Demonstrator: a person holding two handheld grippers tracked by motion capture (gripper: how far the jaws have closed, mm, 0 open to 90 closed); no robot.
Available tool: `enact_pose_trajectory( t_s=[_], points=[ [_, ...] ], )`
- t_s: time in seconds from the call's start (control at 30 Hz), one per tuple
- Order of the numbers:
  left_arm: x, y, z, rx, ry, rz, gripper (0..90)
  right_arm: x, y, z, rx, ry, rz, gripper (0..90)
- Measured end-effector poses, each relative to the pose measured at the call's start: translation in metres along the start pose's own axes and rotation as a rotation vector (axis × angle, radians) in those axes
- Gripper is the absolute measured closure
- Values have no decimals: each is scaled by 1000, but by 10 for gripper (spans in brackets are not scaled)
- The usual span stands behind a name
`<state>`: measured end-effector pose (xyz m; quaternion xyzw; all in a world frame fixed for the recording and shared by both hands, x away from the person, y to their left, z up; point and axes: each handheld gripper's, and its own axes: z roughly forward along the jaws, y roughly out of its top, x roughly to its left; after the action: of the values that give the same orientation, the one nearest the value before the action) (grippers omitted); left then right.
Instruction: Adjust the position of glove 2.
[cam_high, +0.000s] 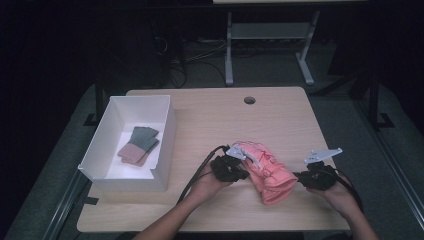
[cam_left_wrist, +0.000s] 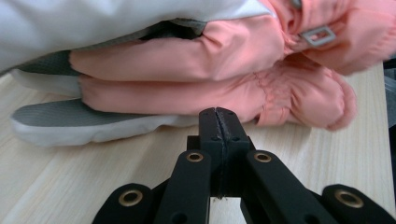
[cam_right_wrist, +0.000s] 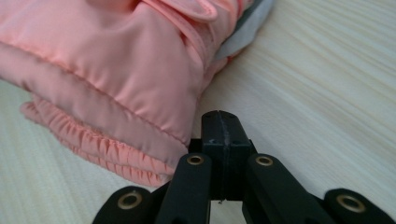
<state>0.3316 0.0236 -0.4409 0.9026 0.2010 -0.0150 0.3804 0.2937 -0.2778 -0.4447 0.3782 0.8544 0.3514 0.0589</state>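
Desk: light wooden desk (cam_high: 210, 120) with a round cable hole (cam_high: 249, 100) near its far edge.

Item in hand: pair of padded salmon-pink winter gloves with grey-white palms (cam_high: 267, 172), lying stacked on the near half of the desk, right of centre, cuffs pointing toward the near right. In the left gripper view the gloves (cam_left_wrist: 224, 70) lie one on the other, grey-white palm fabric along the bottom edge and a small silver buckle (cam_left_wrist: 318, 35) on the upper one. In the right gripper view the gathered elastic cuff (cam_right_wrist: 107, 149) rests flat on the wood.

Left gripper (cam_high: 239, 167): held in the person's left hand (cam_high: 210, 186), touching or just beside the left side of the gloves. Left gripper view: fingers (cam_left_wrist: 208, 123) pressed together, no gap between them, tips just in front of the lower glove; cannot tell whether any fabric is caught.

Right gripper (cam_high: 300, 177): held in the person's right hand (cam_high: 340, 196), at the cuff end of the gloves. Right gripper view: fingers (cam_right_wrist: 211, 128) pressed together, tips just beside the cuff edge; no fabric seen between them.

Also on desk: white open rectangular cardboard box (cam_high: 100, 150) at the left edge, well apart from the gloves. Inside it, a flat folded pair of grey-green and dusty-pink socks (cam_high: 139, 145) on the box floor.
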Motion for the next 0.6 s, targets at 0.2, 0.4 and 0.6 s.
enact_pose_trajectory(
  t_s=[0.2,0.4,0.6],
  points=[
    [1,-3,1,16,0,1,896,8,3,4,12,41,-43,900],
    [6,-8,-7,15,6,-11,897,24,9,12,30,93,-108,900],
    [11,-15,-10,29,-2,-14,897,42,15,22,48,149,-163,900]
  ],
)
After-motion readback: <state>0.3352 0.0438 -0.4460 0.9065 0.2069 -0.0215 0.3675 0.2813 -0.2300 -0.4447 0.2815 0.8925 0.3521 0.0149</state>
